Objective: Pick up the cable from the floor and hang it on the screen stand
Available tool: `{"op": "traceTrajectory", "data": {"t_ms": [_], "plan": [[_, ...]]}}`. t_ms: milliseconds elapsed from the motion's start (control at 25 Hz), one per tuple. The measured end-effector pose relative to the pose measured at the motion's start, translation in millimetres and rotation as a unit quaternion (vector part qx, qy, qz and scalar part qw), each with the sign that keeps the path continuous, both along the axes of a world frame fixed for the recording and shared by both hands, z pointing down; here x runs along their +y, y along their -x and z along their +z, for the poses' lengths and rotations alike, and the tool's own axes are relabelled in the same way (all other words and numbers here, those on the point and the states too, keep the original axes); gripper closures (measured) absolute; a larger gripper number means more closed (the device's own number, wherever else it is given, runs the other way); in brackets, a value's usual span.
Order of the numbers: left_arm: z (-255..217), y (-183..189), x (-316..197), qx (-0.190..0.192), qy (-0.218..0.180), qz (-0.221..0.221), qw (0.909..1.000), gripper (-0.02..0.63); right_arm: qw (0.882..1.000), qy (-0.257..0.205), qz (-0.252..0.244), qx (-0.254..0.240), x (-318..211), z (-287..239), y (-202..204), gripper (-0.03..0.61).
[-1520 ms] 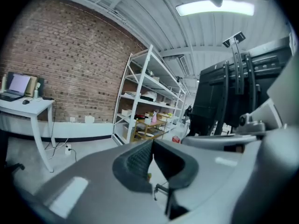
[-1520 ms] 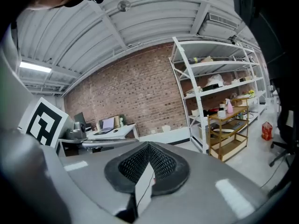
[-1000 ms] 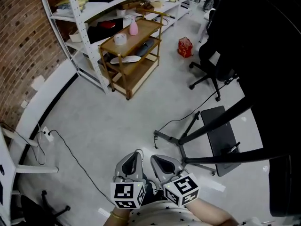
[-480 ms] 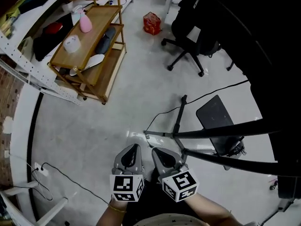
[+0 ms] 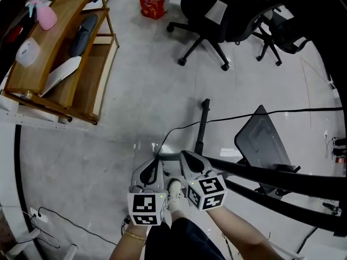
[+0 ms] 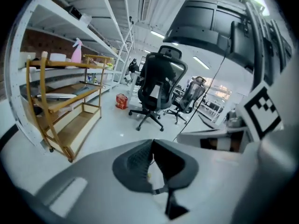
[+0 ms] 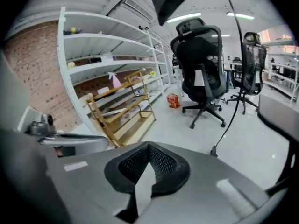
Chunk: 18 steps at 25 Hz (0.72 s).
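Black cable (image 5: 227,117): it lies on the pale floor (image 5: 135,112). It runs from a loop just ahead of your grippers, past the foot of the screen stand (image 5: 255,173), and off toward the right edge of the head view. It is not lifted, and nothing grips it.

Over the last second your head view has swung down and forward. The wooden trolley (image 5: 65,75) has slid to the upper left corner. The stand's foot and the cable, formerly farther ahead, now sit just beyond the jaw tips. Judged from this, you are in the approach, with the pick-up not yet begun.

Left gripper (image 5: 156,161) and right gripper (image 5: 185,155): you hold them low before your body, side by side and close together. Their marker cubes face you and their tips face the stand, as they have throughout. Each gripper view shows its ribbed pads pressed together with nothing between them.

Both gripper views look level across the room at the office chair (image 5: 217,15). The jaws will likely have to tip floorward and part before they can take the cable.
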<state>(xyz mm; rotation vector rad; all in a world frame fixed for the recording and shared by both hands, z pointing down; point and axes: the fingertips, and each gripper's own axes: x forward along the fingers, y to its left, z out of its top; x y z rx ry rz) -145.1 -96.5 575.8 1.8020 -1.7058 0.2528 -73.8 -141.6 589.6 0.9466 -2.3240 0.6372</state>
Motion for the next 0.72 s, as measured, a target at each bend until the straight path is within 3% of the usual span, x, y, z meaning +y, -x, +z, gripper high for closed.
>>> {"op": "traceTrajectory", "data": {"t_ms": [120, 200, 400, 720], "plan": [[61, -13, -32, 0.001, -0.002, 0.033, 0.9995, 0.606, 0.998, 0.023, 0.052, 0.02, -48, 86, -23, 0.577], [97, -23, -51, 0.002, -0.005, 0.051, 0.9987, 0.606, 0.995, 0.036, 0.086, 0.037, -78, 138, -42, 0.513], [170, -34, -77, 0.02, 0.01, 0.045, 0.9987, 0.606, 0.976, 0.067, 0.176, 0.106, -127, 243, -97, 0.486], [222, -33, -78, 0.027, 0.033, 0.041, 0.9983, 0.606, 0.963, 0.05, 0.227, 0.139, -177, 304, -124, 0.465]]}}
